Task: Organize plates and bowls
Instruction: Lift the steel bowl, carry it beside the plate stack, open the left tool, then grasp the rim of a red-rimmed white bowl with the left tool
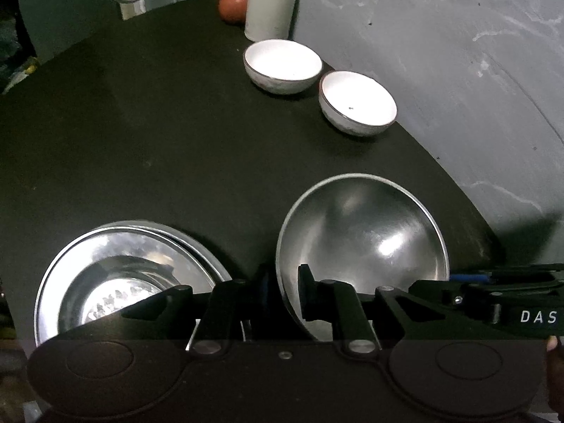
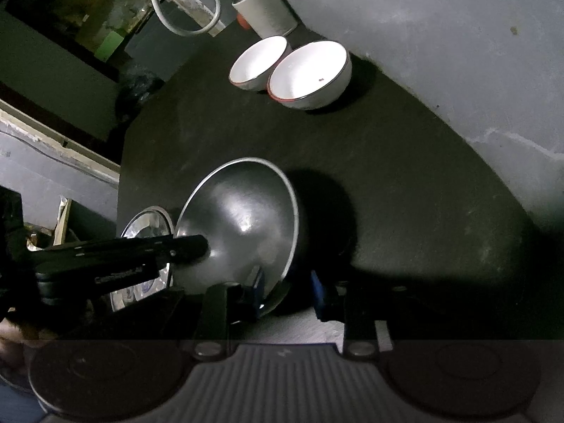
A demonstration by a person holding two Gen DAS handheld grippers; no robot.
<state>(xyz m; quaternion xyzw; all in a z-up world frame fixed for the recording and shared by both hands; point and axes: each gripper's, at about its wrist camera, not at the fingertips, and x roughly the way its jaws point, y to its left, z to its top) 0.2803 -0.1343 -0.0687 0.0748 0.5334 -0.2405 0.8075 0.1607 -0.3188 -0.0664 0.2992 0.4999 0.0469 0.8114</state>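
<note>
A large steel bowl (image 1: 363,232) (image 2: 243,225) hangs tilted above the black table (image 1: 158,141). My left gripper (image 1: 283,282) is shut on its left rim, one finger inside and one outside; the right wrist view shows it as a black arm (image 2: 197,245) reaching the rim. My right gripper (image 2: 289,292) stands open with the bowl's near rim between its blue pads (image 2: 319,296), the right pad clear of the metal. A stack of steel plates (image 1: 123,275) (image 2: 144,225) lies left of the bowl. Two white bowls (image 1: 282,67) (image 1: 357,102) sit side by side at the back.
A grey flask (image 1: 269,3) and a red round fruit (image 1: 232,3) stand at the table's far corner by the grey wall (image 1: 458,53). A white cable loop (image 2: 183,7) hangs beyond the table's far edge. Bare tabletop lies between the steel bowl and the white bowls.
</note>
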